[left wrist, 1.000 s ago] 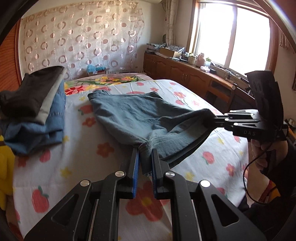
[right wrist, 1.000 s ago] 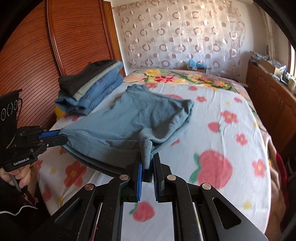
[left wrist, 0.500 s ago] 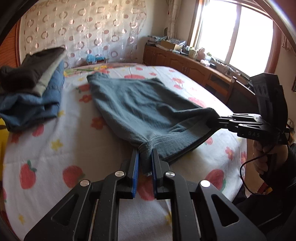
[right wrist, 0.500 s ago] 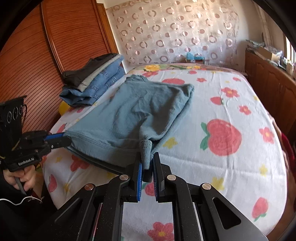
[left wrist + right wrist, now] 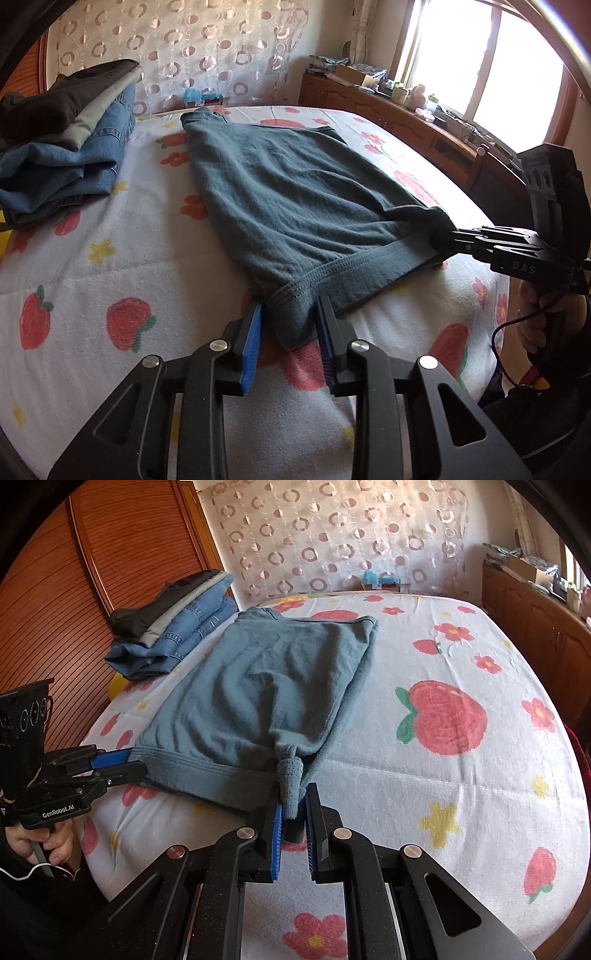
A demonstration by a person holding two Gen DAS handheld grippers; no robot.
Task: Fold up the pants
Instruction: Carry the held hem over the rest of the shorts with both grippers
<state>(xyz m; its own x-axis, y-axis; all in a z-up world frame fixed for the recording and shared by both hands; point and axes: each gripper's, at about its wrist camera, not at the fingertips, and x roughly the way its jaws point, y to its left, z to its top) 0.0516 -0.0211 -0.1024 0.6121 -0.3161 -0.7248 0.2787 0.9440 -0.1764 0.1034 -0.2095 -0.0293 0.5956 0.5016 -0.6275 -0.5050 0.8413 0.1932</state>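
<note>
Now the folded grey-blue knit pants (image 5: 295, 206) lie flat on the white flower-printed bedsheet (image 5: 129, 266). The left gripper (image 5: 290, 328) has just been opening, its pads apart around the near waistband corner. The right gripper (image 5: 293, 812) is pinched closed on the other corner.

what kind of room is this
Most likely a home bedroom. A bed with a flower-and-strawberry cover fills the view, blue-grey pants lie spread on it beside a stack of folded clothes, and low wooden cabinets run under a sunny window.
</note>
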